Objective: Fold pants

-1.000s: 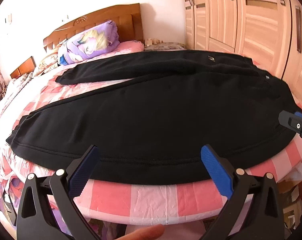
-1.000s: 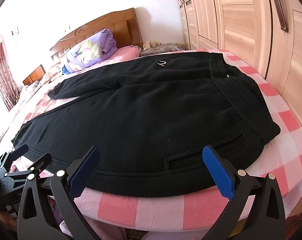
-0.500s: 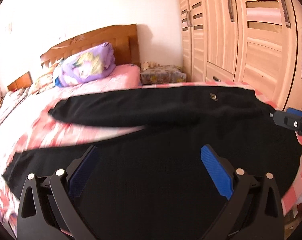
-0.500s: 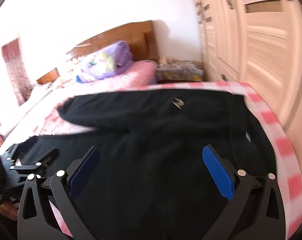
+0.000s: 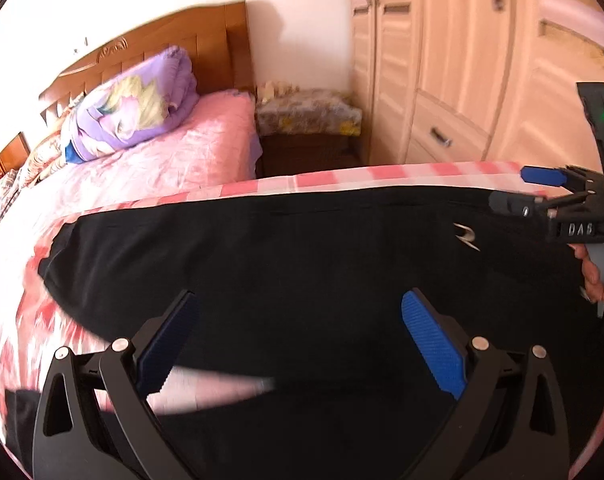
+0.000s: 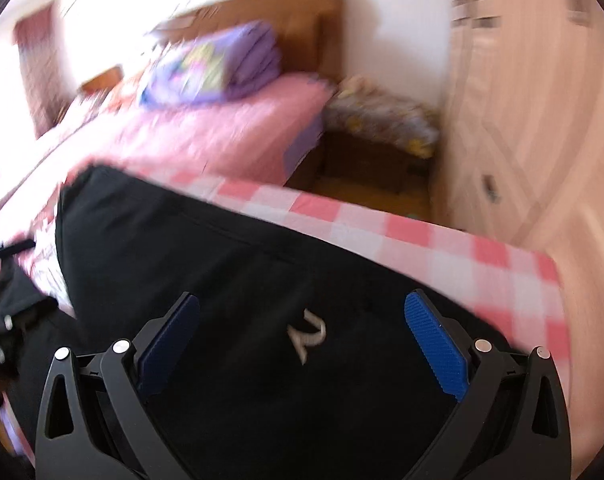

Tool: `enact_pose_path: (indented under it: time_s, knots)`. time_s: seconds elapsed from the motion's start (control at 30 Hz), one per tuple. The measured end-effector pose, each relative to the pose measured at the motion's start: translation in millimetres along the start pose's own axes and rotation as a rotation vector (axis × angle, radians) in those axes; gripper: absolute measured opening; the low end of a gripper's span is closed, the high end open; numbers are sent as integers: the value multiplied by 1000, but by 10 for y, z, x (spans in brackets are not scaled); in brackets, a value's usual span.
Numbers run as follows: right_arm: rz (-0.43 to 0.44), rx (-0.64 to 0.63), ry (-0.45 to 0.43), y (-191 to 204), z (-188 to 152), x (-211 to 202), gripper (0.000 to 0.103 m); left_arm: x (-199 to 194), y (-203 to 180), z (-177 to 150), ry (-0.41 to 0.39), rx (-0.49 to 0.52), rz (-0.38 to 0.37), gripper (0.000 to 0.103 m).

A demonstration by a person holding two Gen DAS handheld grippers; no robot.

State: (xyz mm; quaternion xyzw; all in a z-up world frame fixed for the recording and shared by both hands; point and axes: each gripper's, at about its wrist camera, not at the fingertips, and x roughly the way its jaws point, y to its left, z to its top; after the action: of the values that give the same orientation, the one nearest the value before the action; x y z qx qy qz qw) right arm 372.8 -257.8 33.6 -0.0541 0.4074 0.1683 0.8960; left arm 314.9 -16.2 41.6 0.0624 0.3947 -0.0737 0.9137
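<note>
Both grippers, left [image 5: 298, 340] and right [image 6: 300, 344], hung wide open above black fleece pants [image 5: 302, 264] on the pink-checked bed [image 6: 422, 236]; grasping the far leg likely comes next.

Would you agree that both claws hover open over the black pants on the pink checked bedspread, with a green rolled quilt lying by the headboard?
Not quite: the rolled quilt is purple, not green, as the left wrist view shows. The rest holds: the left claw and right claw are open over the black pants on the pink checked bedspread, and the quilt lies by the headboard.
</note>
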Motion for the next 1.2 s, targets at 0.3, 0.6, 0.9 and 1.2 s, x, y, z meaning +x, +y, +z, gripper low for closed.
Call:
enact_pose_path:
  time_s: [0.3, 0.6, 0.9, 1.2]
  knots:
    - [205, -124, 229, -308, 244, 1062, 89, 1012, 487, 556, 212, -196, -218, 101]
    - [257, -301, 120, -153, 95, 701, 11, 1388, 463, 813, 288, -338, -346, 101]
    - [149, -476, -132, 512, -582, -283, 9, 1489, 262, 800, 349, -430, -339, 101]
    - [9, -399, -268, 885, -1023, -804, 8, 505, 459, 280, 85, -465, -301, 14]
